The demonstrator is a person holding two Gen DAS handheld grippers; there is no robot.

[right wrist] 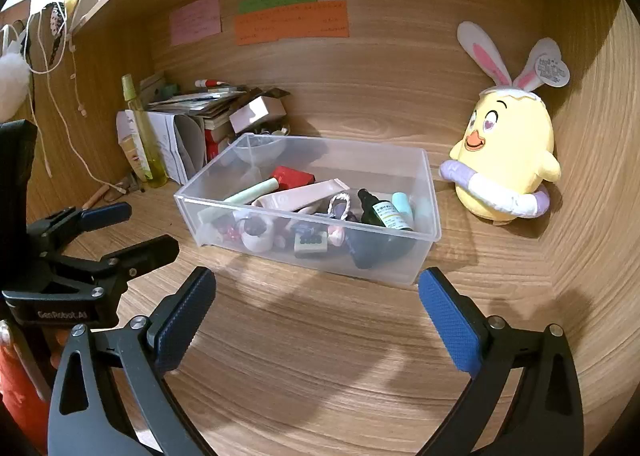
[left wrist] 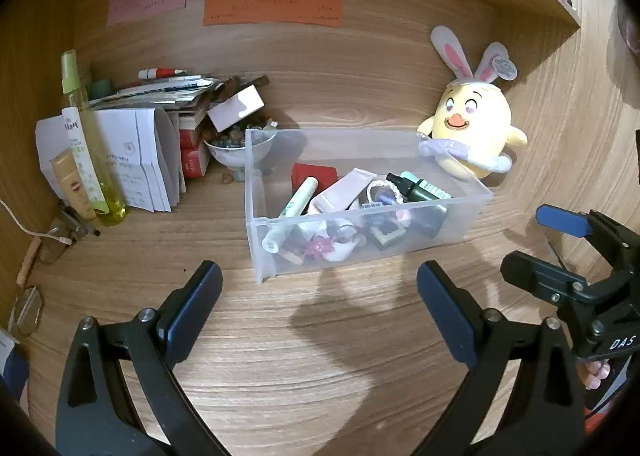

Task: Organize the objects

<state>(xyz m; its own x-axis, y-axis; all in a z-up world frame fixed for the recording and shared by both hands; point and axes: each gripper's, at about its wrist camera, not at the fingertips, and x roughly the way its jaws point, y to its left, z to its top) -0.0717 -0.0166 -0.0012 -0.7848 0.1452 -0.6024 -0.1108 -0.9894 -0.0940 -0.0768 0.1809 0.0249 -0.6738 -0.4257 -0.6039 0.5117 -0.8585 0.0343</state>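
- Left gripper (left wrist: 320, 288), black frame with dark blue pads: jaws spread wide, nothing between them, poised over bare wooden desk surface (left wrist: 280, 356) just short of the bin.
- Right gripper (right wrist: 316, 296), black frame with bright blue textured pads: likewise gaping, empty, near the bin's front wall.
- Clear rectangular plastic bin (left wrist: 472, 212) mid-desk, apart from both grippers, crowded with small items: pale green tube (left wrist: 294, 208), pink flat case (left wrist: 344, 190), red box (left wrist: 314, 176), dark green dropper bottle (right wrist: 382, 210).
- Yellow plush chick with bunny ears (left wrist: 474, 124) upright just beside the bin's far right corner.
- Tall yellow-green spray bottle (left wrist: 90, 144) and stacked white papers (left wrist: 140, 160) well left of the bin.
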